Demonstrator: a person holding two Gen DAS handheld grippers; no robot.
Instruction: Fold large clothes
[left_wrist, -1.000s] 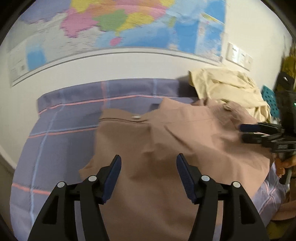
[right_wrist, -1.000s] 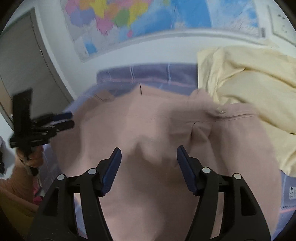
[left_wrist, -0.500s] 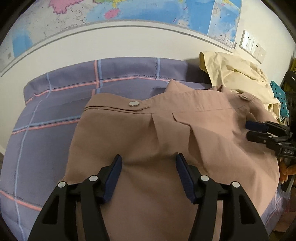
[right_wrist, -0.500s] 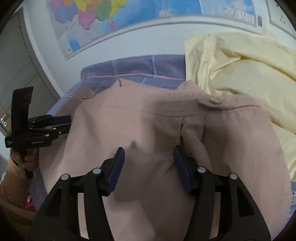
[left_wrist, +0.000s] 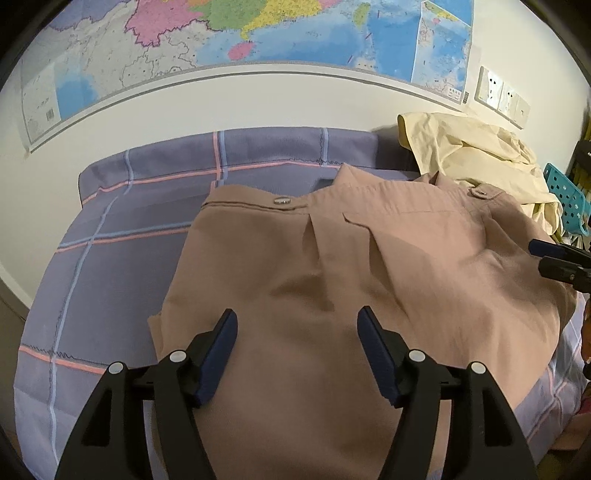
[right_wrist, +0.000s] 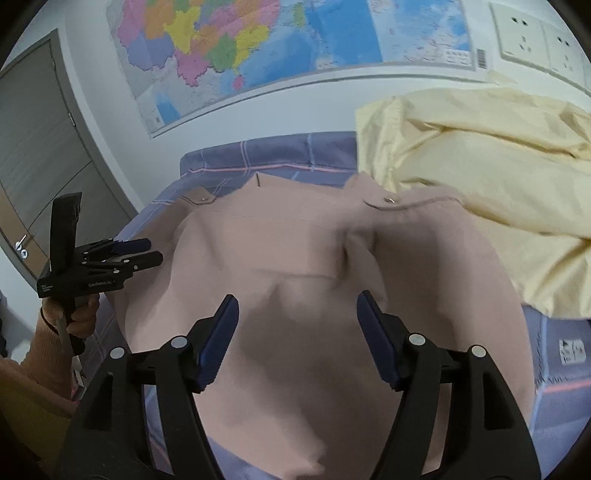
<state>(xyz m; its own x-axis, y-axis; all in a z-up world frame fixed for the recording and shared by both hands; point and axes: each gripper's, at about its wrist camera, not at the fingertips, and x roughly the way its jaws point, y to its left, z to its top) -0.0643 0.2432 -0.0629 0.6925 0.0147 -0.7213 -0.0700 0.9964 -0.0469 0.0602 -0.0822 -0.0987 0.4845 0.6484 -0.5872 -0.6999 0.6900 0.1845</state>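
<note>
A pinkish-brown shirt (left_wrist: 369, 266) lies spread on a purple plaid sheet (left_wrist: 147, 221), collar and shoulder snaps toward the wall. It also shows in the right wrist view (right_wrist: 303, 266). My left gripper (left_wrist: 297, 332) is open and empty, hovering above the shirt's lower left part. My right gripper (right_wrist: 297, 317) is open and empty above the shirt's middle. The right gripper shows at the shirt's right edge in the left wrist view (left_wrist: 554, 258), and the left gripper at its left edge in the right wrist view (right_wrist: 136, 251).
A crumpled pale yellow garment (right_wrist: 480, 166) lies at the right against the wall, overlapping the shirt's shoulder. A teal perforated basket (left_wrist: 565, 199) stands beyond it. A wall map (left_wrist: 258, 44) hangs above. A grey door (right_wrist: 33, 155) is at the left.
Both grippers have pulled back and up a little from the shirt, staying open. The shirt has settled flatter on the sheet.
</note>
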